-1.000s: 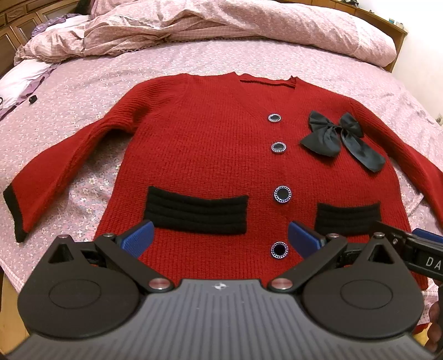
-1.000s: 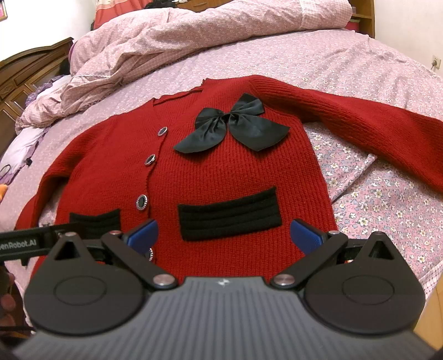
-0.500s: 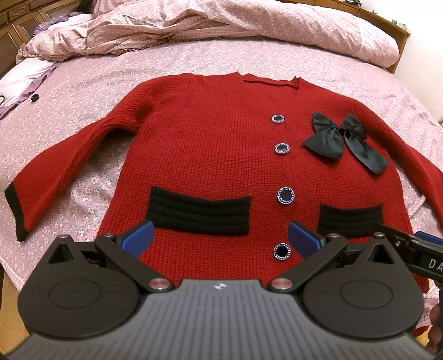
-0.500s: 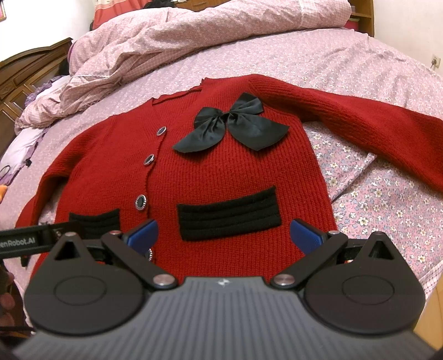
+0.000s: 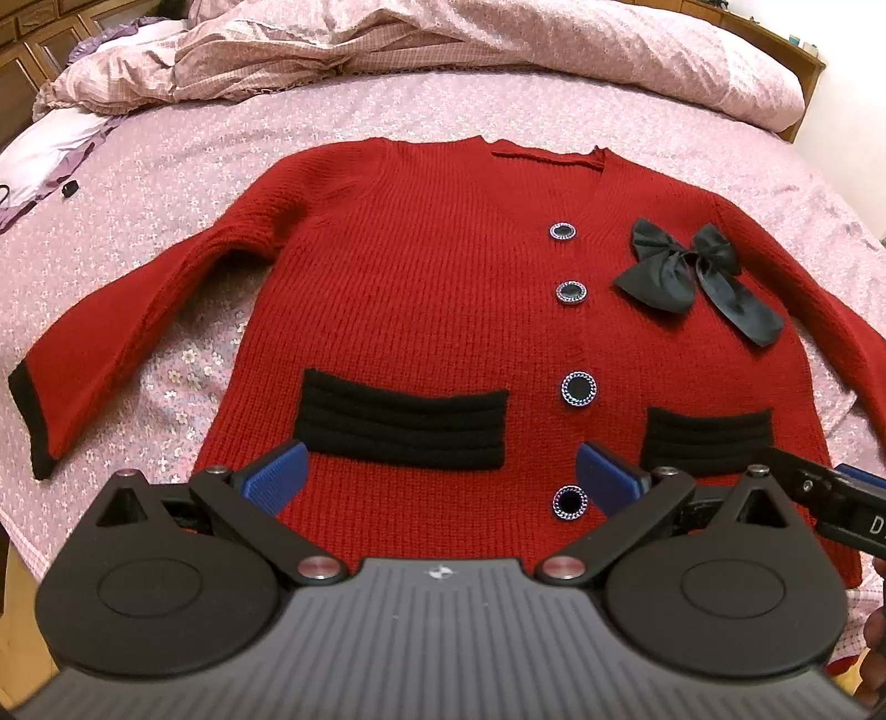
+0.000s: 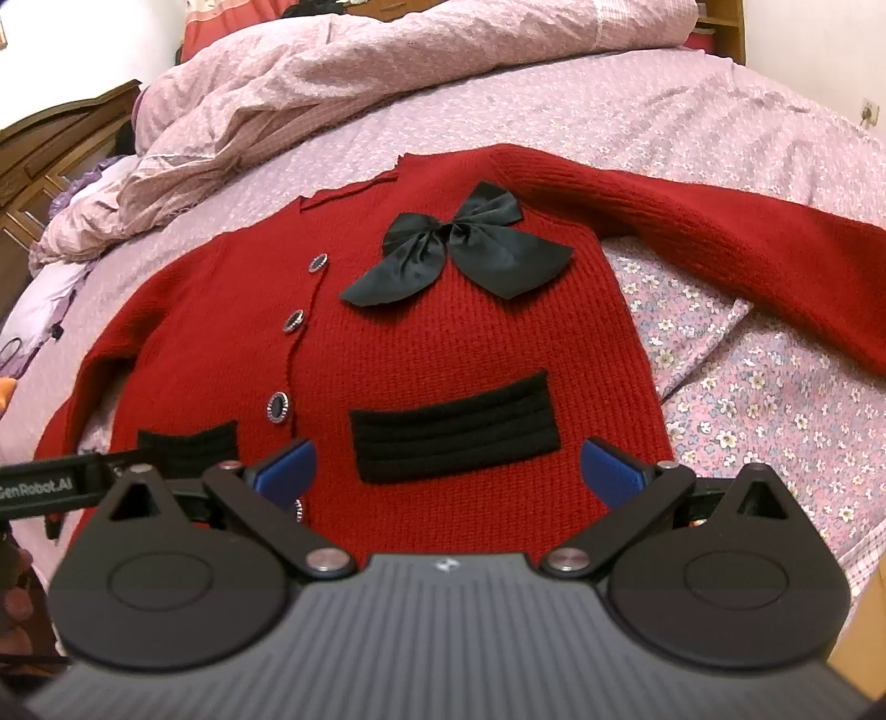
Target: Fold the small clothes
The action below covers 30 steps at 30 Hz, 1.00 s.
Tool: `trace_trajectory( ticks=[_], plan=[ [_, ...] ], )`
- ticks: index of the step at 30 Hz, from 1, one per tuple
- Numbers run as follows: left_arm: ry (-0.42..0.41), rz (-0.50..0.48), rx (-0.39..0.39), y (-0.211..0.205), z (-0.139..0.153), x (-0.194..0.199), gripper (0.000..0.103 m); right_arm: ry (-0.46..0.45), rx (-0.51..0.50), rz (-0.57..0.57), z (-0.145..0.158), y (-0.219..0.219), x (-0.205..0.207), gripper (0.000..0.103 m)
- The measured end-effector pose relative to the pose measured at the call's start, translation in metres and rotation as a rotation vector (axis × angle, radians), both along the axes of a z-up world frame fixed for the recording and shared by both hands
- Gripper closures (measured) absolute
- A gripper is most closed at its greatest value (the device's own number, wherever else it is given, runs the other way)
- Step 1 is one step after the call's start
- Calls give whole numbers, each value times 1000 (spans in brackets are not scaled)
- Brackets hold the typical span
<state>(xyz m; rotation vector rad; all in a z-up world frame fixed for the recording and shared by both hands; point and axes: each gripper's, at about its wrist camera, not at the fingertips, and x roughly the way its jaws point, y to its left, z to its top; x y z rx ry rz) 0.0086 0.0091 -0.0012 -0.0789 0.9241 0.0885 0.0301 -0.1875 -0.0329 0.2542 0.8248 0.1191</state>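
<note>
A small red knit cardigan [image 5: 421,288] lies flat and face up on the bed, sleeves spread out; it also shows in the right wrist view [image 6: 459,343]. It has black pocket bands, several round buttons and a black satin bow [image 5: 692,277] on the chest. My left gripper [image 5: 440,479] is open and empty, hovering over the hem below the left pocket band [image 5: 398,423]. My right gripper [image 6: 448,471] is open and empty over the hem by the right pocket band [image 6: 454,432]. Each gripper's side shows at the edge of the other's view.
The bed has a pink floral sheet [image 6: 775,399]. A crumpled pink duvet [image 5: 443,44] is heaped along the far side. White and purple cloth [image 5: 44,160] lies at the far left. Wooden furniture [image 6: 50,155] stands beyond the bed.
Both grippers have crept slightly, the cardigan shifting a little in each view. Both stay open and nothing was grasped.
</note>
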Motion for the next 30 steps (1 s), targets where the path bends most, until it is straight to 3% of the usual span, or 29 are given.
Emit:
trace_trajectory(
  ticks=[15,30],
  plan=[
    [16,-38,20,-4,4,28,0,-14,24,-57,3,-29,8,0],
    [22,-129,-37,-49,1,94,0,-6,120,-287,-5,-111,21,0]
  ],
)
